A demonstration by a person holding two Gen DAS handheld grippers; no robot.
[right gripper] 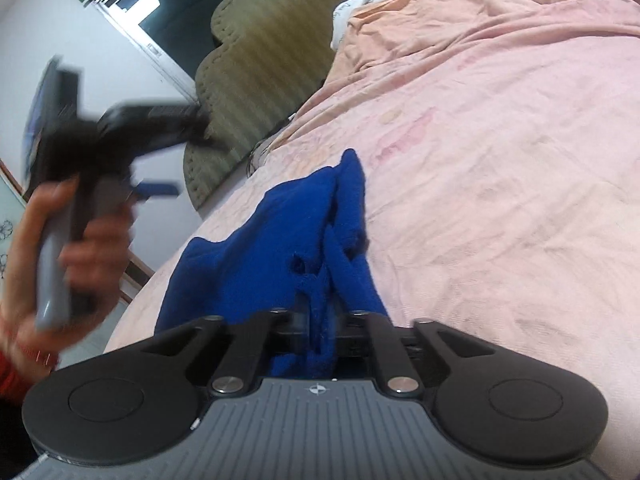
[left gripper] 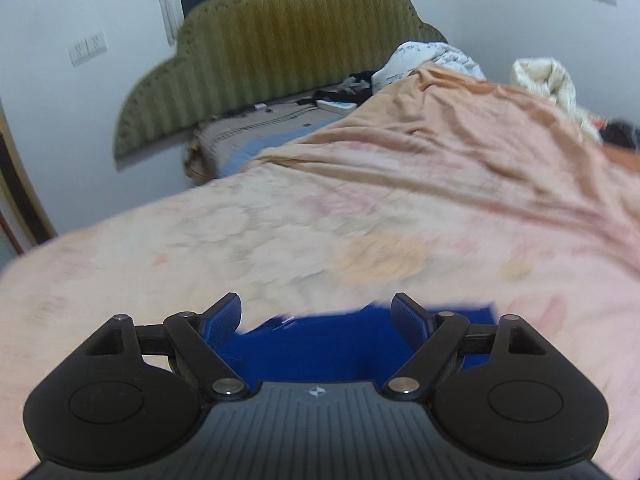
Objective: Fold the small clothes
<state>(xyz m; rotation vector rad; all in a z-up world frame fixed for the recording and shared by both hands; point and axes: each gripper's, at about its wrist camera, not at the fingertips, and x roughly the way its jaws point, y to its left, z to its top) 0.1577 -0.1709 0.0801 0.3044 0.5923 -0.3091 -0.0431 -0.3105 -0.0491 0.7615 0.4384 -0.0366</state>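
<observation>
A small blue knitted garment lies crumpled on the pink bedsheet. My right gripper is shut on a bunched edge of it, the cloth pinched between the fingers. My left gripper is open, its blue-padded fingers spread above the garment's edge, holding nothing. In the right wrist view the left gripper appears blurred, held up in a hand at the left, above the bed's edge.
An olive scalloped headboard stands at the far end. Crumpled white bedding and a cream cloth lie near it, with small dark items by the pillow area. A window is on the wall.
</observation>
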